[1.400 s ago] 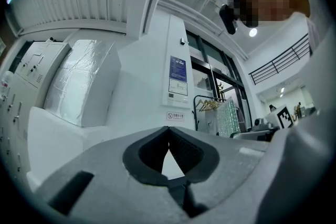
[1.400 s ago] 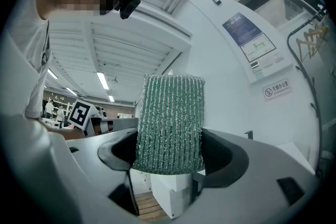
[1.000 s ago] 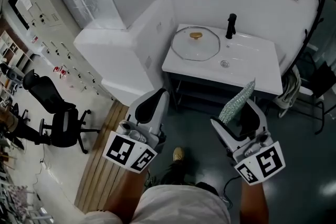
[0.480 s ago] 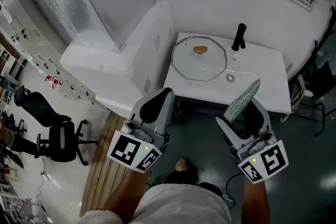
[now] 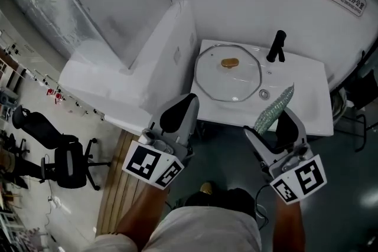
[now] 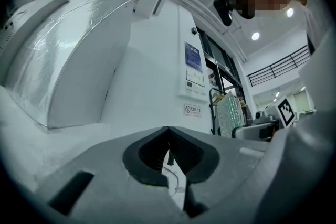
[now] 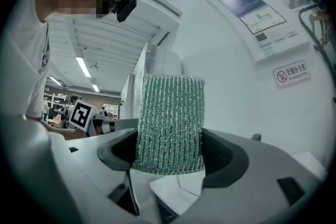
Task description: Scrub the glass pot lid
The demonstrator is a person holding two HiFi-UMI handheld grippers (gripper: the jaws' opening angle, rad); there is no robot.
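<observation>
- Jaws of the right gripper point(image 7: 170, 153) are clamped on the lower end of a green, ribbed, glittery scrubbing cloth point(image 7: 169, 122). Its free length stands out past the tips along the line the gripper points.
- Jaws of the left gripper point(image 6: 169, 140) are closed tip to tip with nothing between them. Only a sliver of basin and a black tap show through the gap behind the tips.
- In the head view the two grippers are side by side in front of a white washstand point(image 5: 298, 104), left gripper point(image 5: 184, 108) at its front left corner and right gripper point(image 5: 279, 127) before its middle. The scrubbing cloth point(image 5: 273, 109) leans out over the front edge.
- The round clear glass pot lid point(image 5: 229, 81) lies flat on the left part of the washstand top, its tan knob point(image 5: 230, 62) upward. The black tap point(image 5: 276, 45) stands behind it to the right, and the small drain point(image 5: 264, 93) is just off its right rim.
- The lid lies forward, below and leftward of the cloth tip, and forward and rightward of the empty left gripper. Neither touches it.
- My reading is that the cloth end is the nearer of the two, so the approach is not finished and scrubbing has not begun.
</observation>
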